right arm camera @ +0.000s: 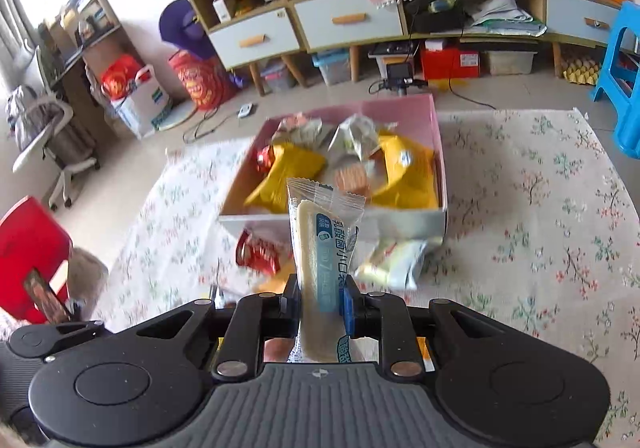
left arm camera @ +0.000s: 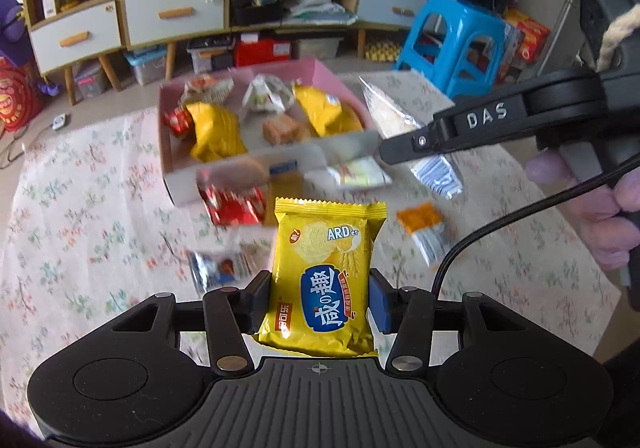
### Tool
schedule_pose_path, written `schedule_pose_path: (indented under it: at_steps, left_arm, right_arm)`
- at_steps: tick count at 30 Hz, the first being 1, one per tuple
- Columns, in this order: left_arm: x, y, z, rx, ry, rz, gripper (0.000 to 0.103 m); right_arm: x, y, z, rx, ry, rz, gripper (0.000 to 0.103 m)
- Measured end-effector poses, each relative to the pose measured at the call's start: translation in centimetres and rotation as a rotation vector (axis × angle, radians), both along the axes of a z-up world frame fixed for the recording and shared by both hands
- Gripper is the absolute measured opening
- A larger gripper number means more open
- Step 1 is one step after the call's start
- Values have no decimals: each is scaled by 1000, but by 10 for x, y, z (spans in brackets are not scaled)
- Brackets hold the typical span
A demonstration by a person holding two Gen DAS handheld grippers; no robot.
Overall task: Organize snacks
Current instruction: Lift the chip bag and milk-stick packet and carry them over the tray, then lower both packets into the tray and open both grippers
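While both packets hang clear of the flowered cloth, the job is to carry each one over the near wall of the pink box before letting go — not to drop them short, where loose snacks already lie against that wall. The left tool pinches a yellow cracker packet by its lower half, pads pressed on both side edges, the packet standing upright in front of the camera. The right tool is pressed nearly together on a slim clear-wrapped cake bar, which also stands upright and leans slightly left.

The box sits ahead on the far part of the surface, already holding yellow bags, a red packet and a biscuit. I judge the left side of the box, nearer the red packet, has more room for the wide yellow packet; the thin bar could slip in along the near wall. Releasing low, just above the contents, should keep the packets from bouncing out.

Both tools point steeply downward toward the box — side by side, the right one showing at the right edge of the left view with fingers wrapped round its handle.
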State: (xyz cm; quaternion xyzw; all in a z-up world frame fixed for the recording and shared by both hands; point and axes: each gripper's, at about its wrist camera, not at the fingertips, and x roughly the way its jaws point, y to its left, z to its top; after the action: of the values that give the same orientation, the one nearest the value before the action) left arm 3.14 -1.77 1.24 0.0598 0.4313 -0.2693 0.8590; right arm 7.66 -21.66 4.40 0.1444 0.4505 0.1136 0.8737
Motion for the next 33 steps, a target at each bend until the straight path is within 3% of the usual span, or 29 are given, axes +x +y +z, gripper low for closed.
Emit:
schedule_pose_path:
  at_steps: [8,14,23,33]
  left_arm:
    - [64,-8,8,-19,-34,105,48]
    - [116,-27,-6,17,-54,161,48]
    - [159,-46,-35,33,-49,188,48]
    - [176,-68,-48,223,-154,177,48]
  right_arm:
    - [43,-10,-6,78,-19,-45,10]
    - [76,-15,-25,96,2,-59,11]
    - [105,-22,-46,124,2,-74,11]
    - [119,-26,-64,140,-7,-99,11]
